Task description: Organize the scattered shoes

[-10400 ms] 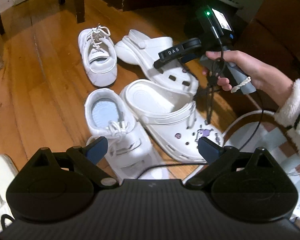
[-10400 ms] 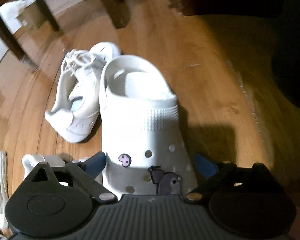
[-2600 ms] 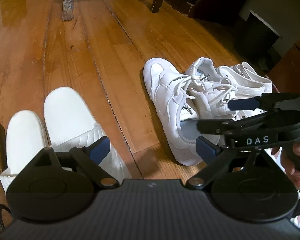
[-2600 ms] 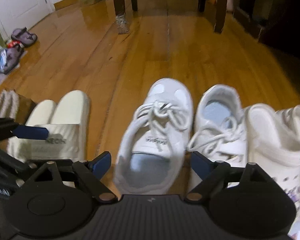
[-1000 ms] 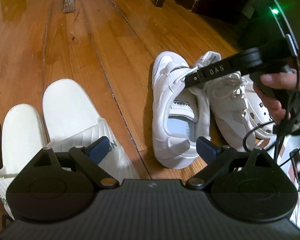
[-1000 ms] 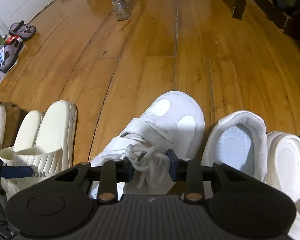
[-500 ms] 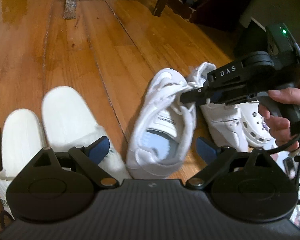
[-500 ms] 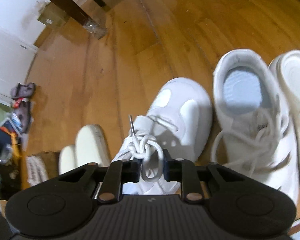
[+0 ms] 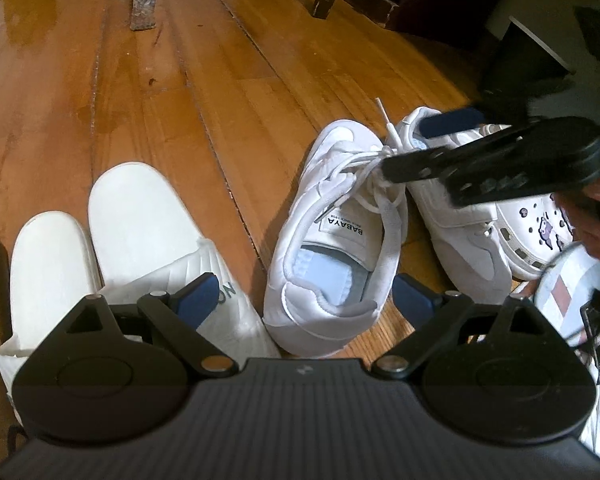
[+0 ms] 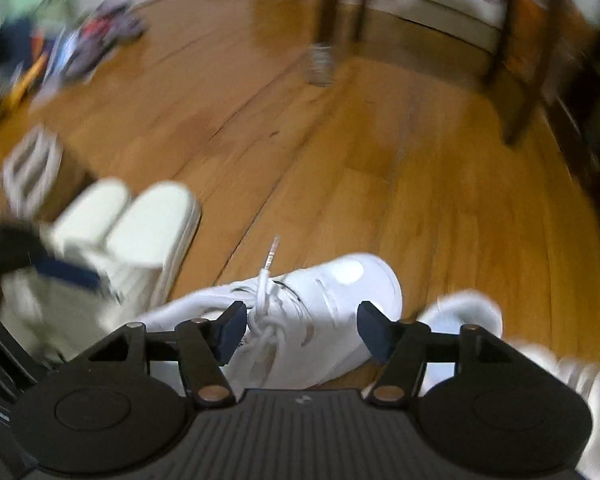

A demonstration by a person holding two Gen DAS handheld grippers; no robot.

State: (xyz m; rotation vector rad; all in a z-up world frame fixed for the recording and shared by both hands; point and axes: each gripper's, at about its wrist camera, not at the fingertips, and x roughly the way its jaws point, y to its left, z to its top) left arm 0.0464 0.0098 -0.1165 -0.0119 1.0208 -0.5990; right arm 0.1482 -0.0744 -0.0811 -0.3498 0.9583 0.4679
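Glossy honey-brown plank floor (image 9: 228,92) carries a white lace-up leather sneaker (image 9: 332,248), pale blue insole, toe pointing away, beside cream foam slides (image 9: 140,220). Left gripper (image 9: 304,296) stands wide apart near its heel. Right gripper (image 10: 300,330) is spread over the laces; its blurred view alone shows distant clutter (image 10: 80,44)

sneaker (image 9: 332,248) tongue label: "BABAYA", upside down, smaller line under it too tiny to read | white slide (image 9: 156,236) strap: letters "ON", rest hidden, at 9 o'clock from the sneaker | right wrist view: too blurry, no words
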